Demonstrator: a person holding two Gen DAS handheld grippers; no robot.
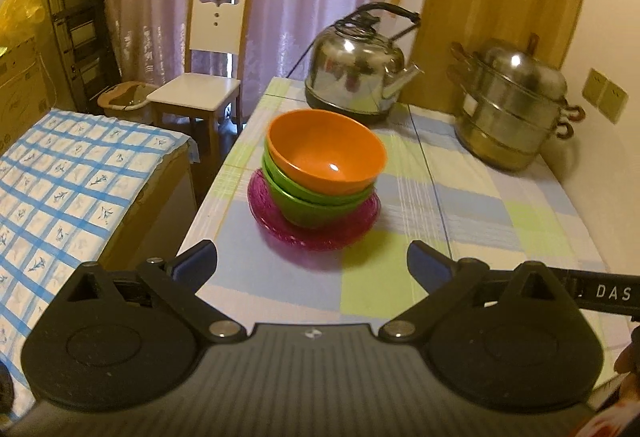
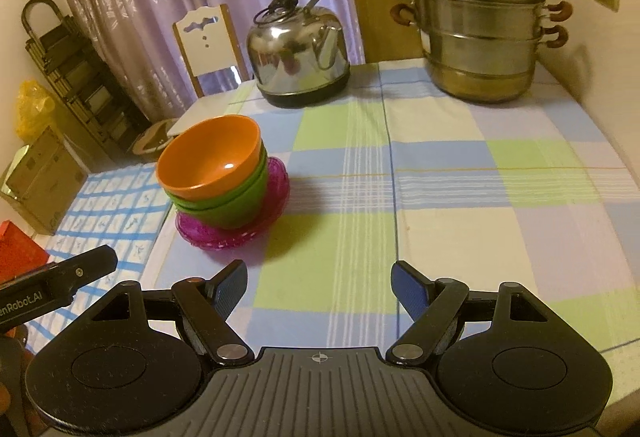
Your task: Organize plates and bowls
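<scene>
Orange bowl (image 1: 325,151) nested atop green bowls (image 1: 316,201), stack resting on pink plates (image 1: 316,233) near left edge of checked-cloth bench (image 2: 480,197). Left gripper (image 1: 312,263) at 6 o'clock from stack, jaws wide apart, empty, bare cloth between. Right gripper (image 2: 319,287) at 5 o'clock from stack, jaws wide apart, empty. Steel kettle (image 2: 298,57) at 12 o'clock from bowls; tiered steamer pot (image 2: 480,37) at 2 o'clock, far right corner.
</scene>
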